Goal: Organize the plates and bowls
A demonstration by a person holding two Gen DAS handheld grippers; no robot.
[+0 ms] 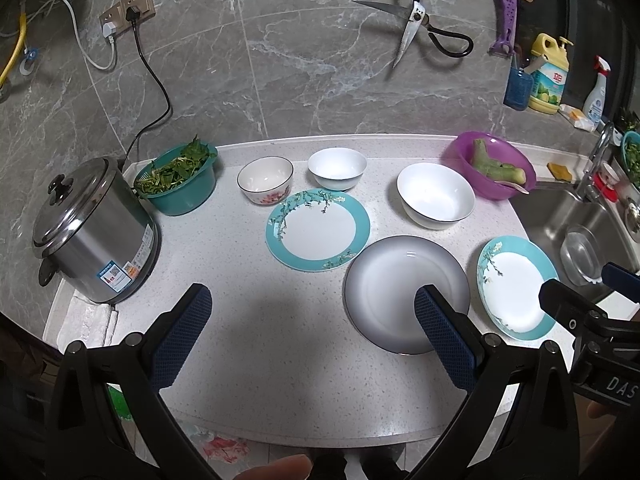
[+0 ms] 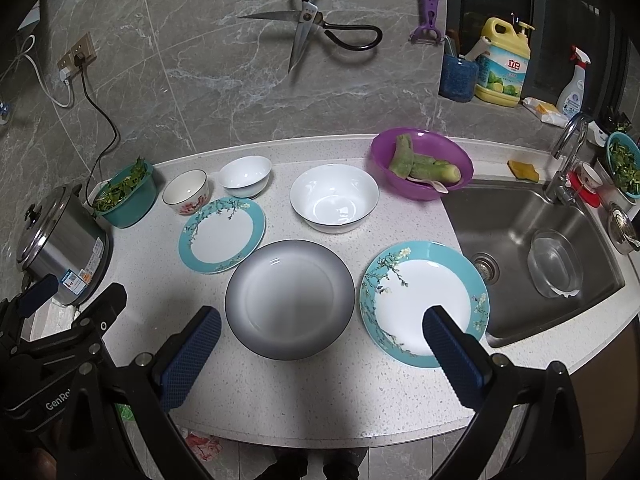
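On the white counter (image 1: 256,344) lie a grey-rimmed plate (image 1: 400,280) (image 2: 290,298), a teal-rimmed plate on the left (image 1: 318,230) (image 2: 222,236) and a teal-rimmed plate by the sink (image 1: 516,286) (image 2: 424,300). Behind them stand a large white bowl (image 1: 436,196) (image 2: 334,198), a small white bowl (image 1: 337,168) (image 2: 245,176) and a flowered bowl (image 1: 265,180) (image 2: 186,192). My left gripper (image 1: 312,304) is open and empty above the counter's front. My right gripper (image 2: 320,322) is open and empty over the front edges of the grey plate and the right teal plate.
A steel rice cooker (image 1: 92,232) and a teal basin of greens (image 1: 178,180) stand at the left. A purple basin with vegetables (image 1: 490,168) sits by the sink (image 2: 532,240), which holds a glass bowl (image 2: 554,264). Scissors (image 1: 416,28) hang on the wall.
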